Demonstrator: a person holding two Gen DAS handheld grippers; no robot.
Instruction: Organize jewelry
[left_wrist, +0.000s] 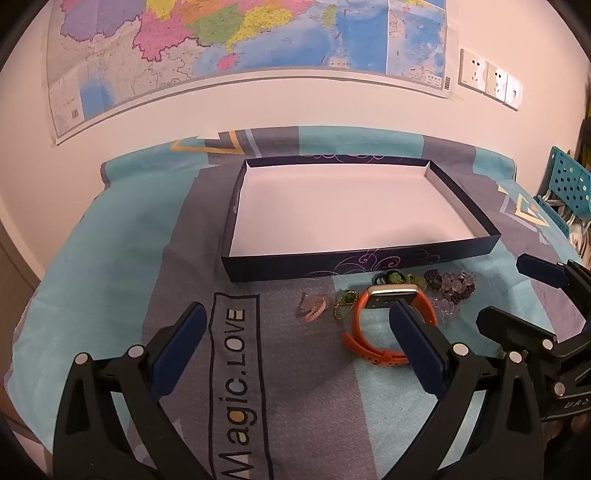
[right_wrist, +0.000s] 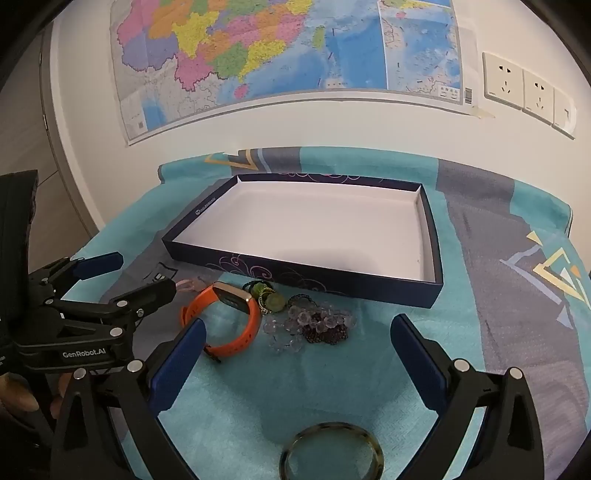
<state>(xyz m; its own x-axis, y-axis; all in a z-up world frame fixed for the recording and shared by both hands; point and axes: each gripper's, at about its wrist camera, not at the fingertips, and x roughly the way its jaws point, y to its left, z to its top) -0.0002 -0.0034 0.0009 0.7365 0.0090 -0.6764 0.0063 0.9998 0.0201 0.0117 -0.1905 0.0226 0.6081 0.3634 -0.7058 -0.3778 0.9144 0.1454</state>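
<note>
Both grippers (left_wrist: 295, 332) (right_wrist: 295, 345) gape wide above tangled jewelry (right_wrist: 314, 321), orange watch (left_wrist: 373, 332).

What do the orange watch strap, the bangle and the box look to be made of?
Orange watch strap: likely silicone, matte, flexes in a loop. Bangle: glossy, mottled, translucent; resin or stone, can't tell. Box: printed cardboard, thin folded walls, plain white inside.

Home room, wall map (right_wrist: 288, 55), wall sockets (right_wrist: 524, 88), patterned cloth (left_wrist: 110, 258) over a table against the wall
</note>
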